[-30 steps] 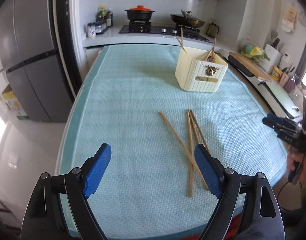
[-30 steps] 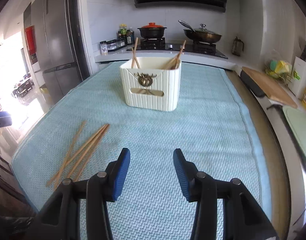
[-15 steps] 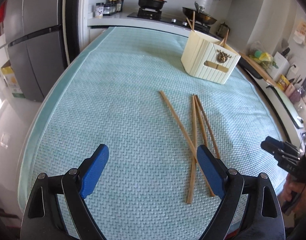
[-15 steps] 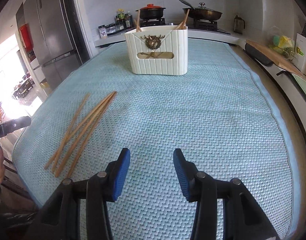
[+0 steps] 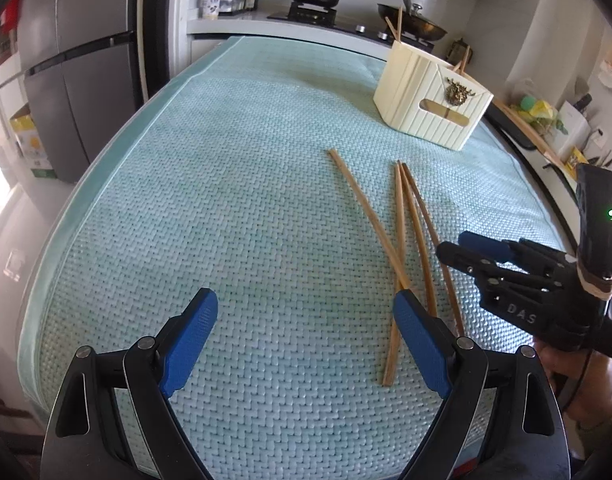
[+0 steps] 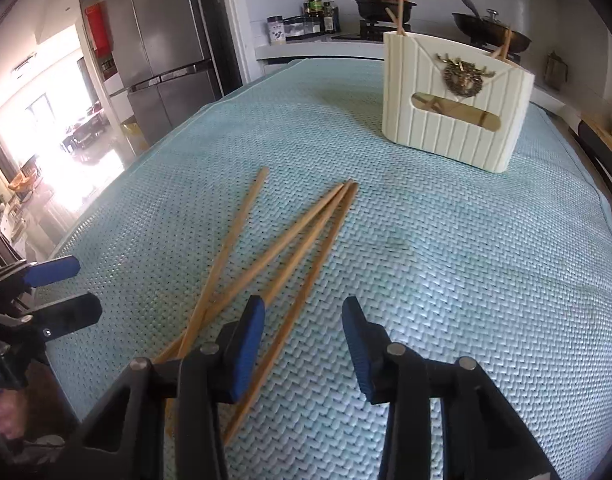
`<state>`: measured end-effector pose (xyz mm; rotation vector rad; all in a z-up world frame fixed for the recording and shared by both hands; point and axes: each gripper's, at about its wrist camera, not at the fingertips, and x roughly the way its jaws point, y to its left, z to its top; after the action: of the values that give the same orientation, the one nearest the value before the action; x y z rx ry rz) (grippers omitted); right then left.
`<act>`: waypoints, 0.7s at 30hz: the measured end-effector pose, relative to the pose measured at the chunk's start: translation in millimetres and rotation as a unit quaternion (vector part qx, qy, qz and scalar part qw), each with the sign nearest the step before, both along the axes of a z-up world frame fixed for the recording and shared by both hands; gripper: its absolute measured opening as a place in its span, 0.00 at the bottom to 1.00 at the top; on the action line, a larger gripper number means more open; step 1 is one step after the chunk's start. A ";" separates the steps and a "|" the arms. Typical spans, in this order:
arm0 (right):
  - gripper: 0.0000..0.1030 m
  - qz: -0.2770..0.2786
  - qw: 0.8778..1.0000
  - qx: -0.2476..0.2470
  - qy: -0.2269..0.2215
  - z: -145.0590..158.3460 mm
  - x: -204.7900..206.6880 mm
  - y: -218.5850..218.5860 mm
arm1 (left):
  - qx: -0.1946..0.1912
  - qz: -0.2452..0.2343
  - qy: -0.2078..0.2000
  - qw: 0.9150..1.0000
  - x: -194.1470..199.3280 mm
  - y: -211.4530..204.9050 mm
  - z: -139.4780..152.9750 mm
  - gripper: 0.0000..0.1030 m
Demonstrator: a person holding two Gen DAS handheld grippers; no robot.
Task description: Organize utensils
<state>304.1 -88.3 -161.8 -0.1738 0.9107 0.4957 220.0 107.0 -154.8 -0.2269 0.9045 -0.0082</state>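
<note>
Four wooden chopsticks [image 5: 402, 220] lower centre on teal woven mat [image 5: 226, 200], cream ribbed holder [image 6: 454, 108] upper right, left gripper [image 5: 306, 312] fingers wide apart, right gripper [image 6: 302, 320] fingers just narrowing, one chopstick's end lying in their gap unpressed.

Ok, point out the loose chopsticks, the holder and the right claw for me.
chopsticks [image 6: 306, 236], right wrist view, mid-shaft of one stick.
holder [image 6: 446, 136], right wrist view, ribbed front wall.
right claw [image 6: 302, 344], right wrist view, midway between fingertips.
</note>
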 end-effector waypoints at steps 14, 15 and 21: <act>0.05 -0.109 0.992 -0.053 -0.012 -6.4 -21.3 -66.2 | -0.002 -0.029 0.006 1.000 17.3 -20.3 -2.0 0.88; 0.05 -0.123 0.991 -0.052 -0.012 -5.8 -22.8 -78.2 | -0.003 -0.033 0.005 0.999 19.7 -23.8 -1.2 0.88; 0.06 -0.207 0.976 -0.061 -0.008 -5.0 -31.4 -142.4 | -0.021 -0.051 0.004 0.998 36.0 -39.9 3.3 0.88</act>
<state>272.7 -230.7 -166.8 -0.0939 0.9327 0.0509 256.1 67.0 -151.5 -0.2199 0.9246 -0.1221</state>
